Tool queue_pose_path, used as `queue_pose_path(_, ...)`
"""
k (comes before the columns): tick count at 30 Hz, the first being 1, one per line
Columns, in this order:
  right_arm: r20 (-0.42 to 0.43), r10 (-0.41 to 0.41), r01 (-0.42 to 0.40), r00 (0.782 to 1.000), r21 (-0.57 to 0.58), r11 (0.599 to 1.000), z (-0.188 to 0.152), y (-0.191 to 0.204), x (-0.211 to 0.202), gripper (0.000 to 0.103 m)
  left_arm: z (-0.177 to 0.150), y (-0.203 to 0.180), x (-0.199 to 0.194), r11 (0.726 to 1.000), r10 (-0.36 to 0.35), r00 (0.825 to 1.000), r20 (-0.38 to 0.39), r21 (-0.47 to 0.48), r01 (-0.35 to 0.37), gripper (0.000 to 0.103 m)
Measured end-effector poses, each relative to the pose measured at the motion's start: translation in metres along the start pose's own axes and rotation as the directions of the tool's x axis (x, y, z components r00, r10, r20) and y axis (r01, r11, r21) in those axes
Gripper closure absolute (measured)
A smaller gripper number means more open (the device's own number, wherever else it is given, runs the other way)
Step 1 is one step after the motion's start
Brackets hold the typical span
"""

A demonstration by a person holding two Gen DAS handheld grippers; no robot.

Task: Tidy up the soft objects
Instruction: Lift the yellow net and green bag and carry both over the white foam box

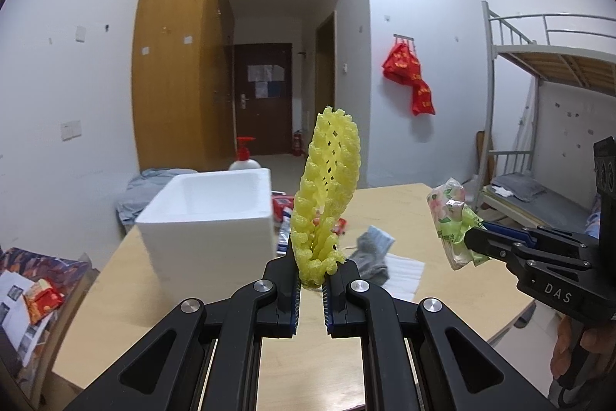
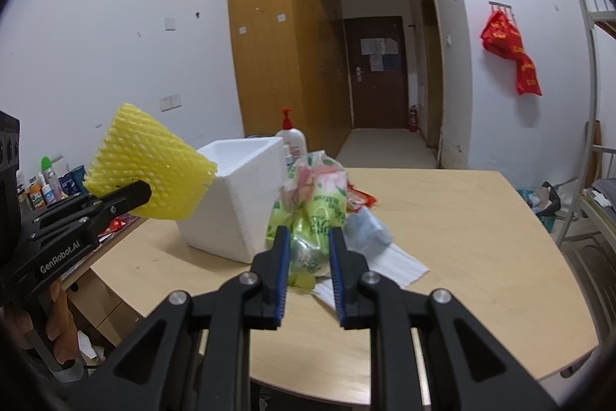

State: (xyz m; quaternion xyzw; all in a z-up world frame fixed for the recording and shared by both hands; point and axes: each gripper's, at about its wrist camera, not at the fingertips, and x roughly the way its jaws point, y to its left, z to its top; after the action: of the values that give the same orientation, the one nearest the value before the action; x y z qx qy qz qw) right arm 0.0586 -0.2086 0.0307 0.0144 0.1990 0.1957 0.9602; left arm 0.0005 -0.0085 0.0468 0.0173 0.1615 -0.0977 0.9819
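Now, left wrist view: left gripper (image 1: 311, 276) fingers clenched on one yellow foam fruit net (image 1: 325, 195), raised beside one white foam box (image 1: 210, 214).
Net handling: light, springy, crushable; best pinched at its edge.
Right wrist view: right gripper (image 2: 308, 257) grasping one green tissue pack (image 2: 312, 214) above desk (image 2: 462, 237).
Pack handling: soft, slippery film; grip mid-body.

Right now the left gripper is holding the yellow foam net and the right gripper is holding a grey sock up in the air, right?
Not quite. The left gripper does hold the yellow foam net, but the right gripper holds a green tissue pack, as the right wrist view shows. The grey sock lies on the table.
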Motion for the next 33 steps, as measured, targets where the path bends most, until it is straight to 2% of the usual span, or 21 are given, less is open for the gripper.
queue_pose_path(16, -0.031, 0.141, -0.143, 0.99, -0.066, 0.988, 0.008, 0.041, 0.028, 0.08, -0.004, 0.051, -0.018, 0.989, 0.137, 0.991, -0.009, -0.048, -0.137, 0.093)
queue_pose_path(33, -0.059, 0.19, -0.196, 0.98, -0.109, 0.975, 0.026, 0.061, 0.055, 0.08, 0.004, 0.075, -0.018, 0.98, 0.183, 0.983, -0.015, -0.08, -0.183, 0.093)
